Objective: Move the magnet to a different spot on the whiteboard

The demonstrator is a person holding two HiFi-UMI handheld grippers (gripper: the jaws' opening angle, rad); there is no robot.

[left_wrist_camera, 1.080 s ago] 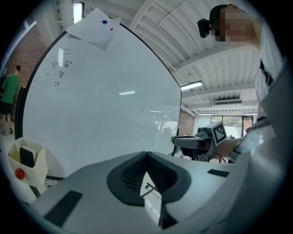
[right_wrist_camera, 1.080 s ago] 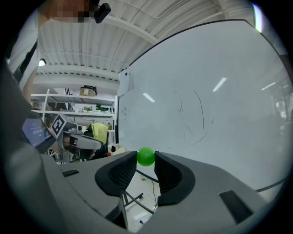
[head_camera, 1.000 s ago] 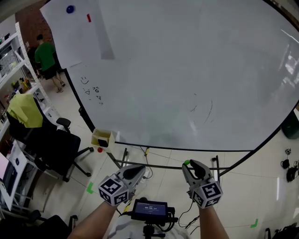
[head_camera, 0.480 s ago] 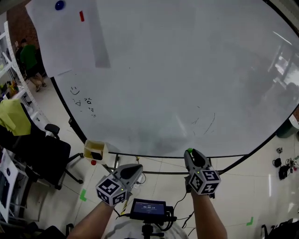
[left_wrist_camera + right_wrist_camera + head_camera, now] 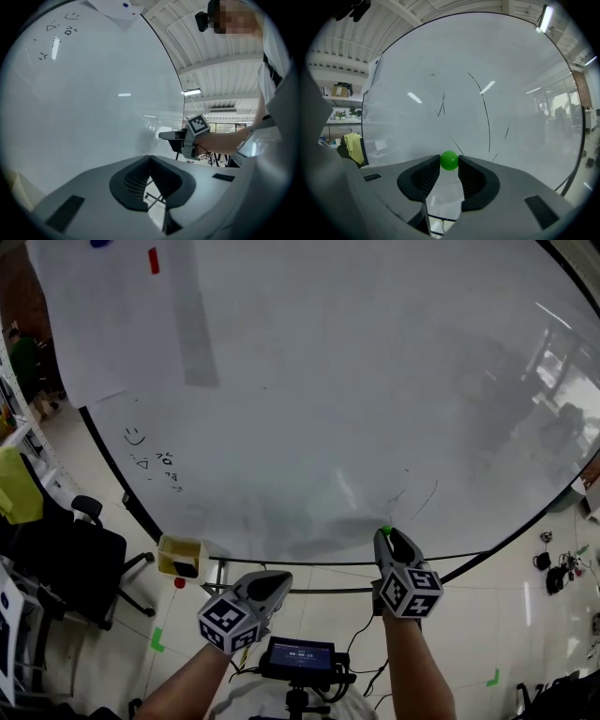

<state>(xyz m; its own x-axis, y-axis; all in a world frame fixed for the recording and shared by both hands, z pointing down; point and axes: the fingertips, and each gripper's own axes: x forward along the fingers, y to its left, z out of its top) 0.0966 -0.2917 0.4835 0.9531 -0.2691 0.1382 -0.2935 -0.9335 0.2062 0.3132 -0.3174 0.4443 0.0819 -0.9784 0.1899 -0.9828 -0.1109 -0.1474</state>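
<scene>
A small green ball-shaped magnet (image 5: pixel 449 160) sits pinched between the tips of my right gripper (image 5: pixel 449 164). In the head view that magnet (image 5: pixel 385 530) and the right gripper (image 5: pixel 386 536) show against the lower part of the big whiteboard (image 5: pixel 356 381); I cannot tell whether the magnet touches it. The board (image 5: pixel 478 93) fills the right gripper view and bears faint pen strokes. My left gripper (image 5: pixel 279 577) hangs lower left, below the board's bottom edge, jaws together and holding nothing. In the left gripper view its jaws (image 5: pixel 150 158) meet at the tips, with the right gripper (image 5: pixel 165 135) beyond.
A paper sheet (image 5: pixel 94 324) hangs on the board's upper left with a red magnet (image 5: pixel 154 260) and a blue one (image 5: pixel 100 243). A yellow box (image 5: pixel 180 557) sits at the board's lower left corner. A black office chair (image 5: pixel 56 559) stands at left. A small screen (image 5: pixel 302 655) is below the grippers.
Both grippers have come closer to the board. The right one, still carrying the green magnet, has risen from below the board's bottom edge to in front of its lower part.
</scene>
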